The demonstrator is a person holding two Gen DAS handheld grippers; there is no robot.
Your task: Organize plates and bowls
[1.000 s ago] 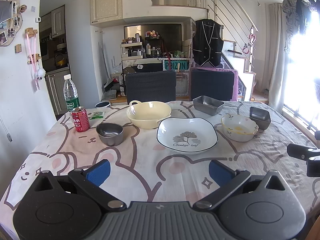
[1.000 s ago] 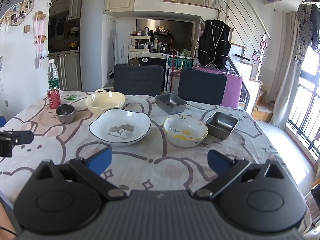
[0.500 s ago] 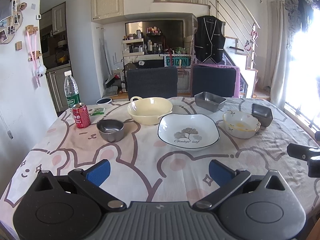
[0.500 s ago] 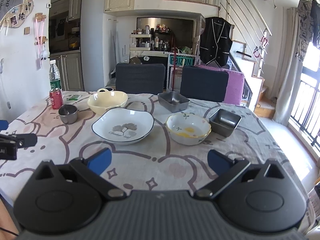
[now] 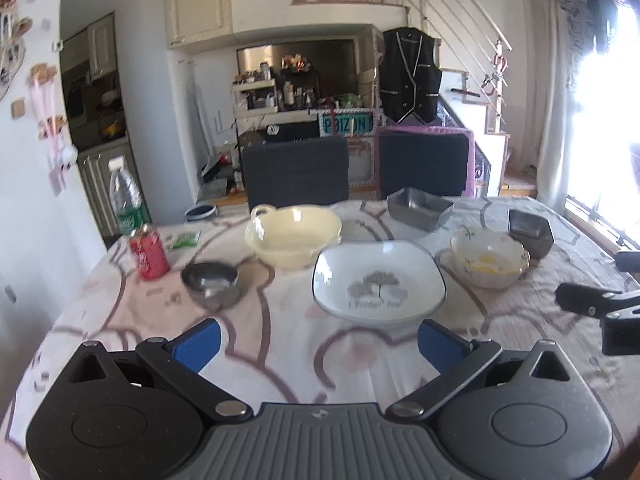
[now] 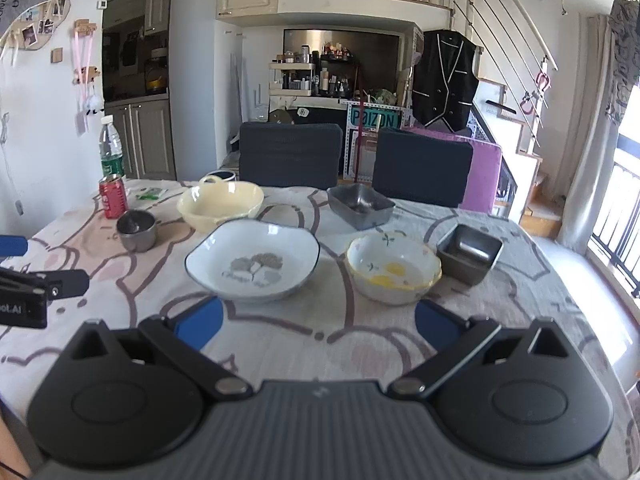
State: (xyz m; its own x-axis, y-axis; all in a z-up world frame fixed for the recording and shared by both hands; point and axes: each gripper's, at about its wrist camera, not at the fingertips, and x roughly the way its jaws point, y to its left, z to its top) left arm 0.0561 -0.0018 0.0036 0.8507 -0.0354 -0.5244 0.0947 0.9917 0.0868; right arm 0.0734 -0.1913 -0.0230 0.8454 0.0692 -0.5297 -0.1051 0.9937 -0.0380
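Your left gripper [image 5: 318, 338] and right gripper [image 6: 318, 326] both hover with jaws spread wide and empty over the near edge of the desk [image 6: 280, 340], while the white plate [image 6: 252, 260] and floral bowl [image 6: 394, 274] sit at the frame's centre.

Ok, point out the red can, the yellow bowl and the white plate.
red can [image 6: 113, 197], right wrist view, middle of its side.
yellow bowl [image 6: 220, 204], right wrist view, inside wall.
white plate [image 6: 253, 258], right wrist view, its printed centre.
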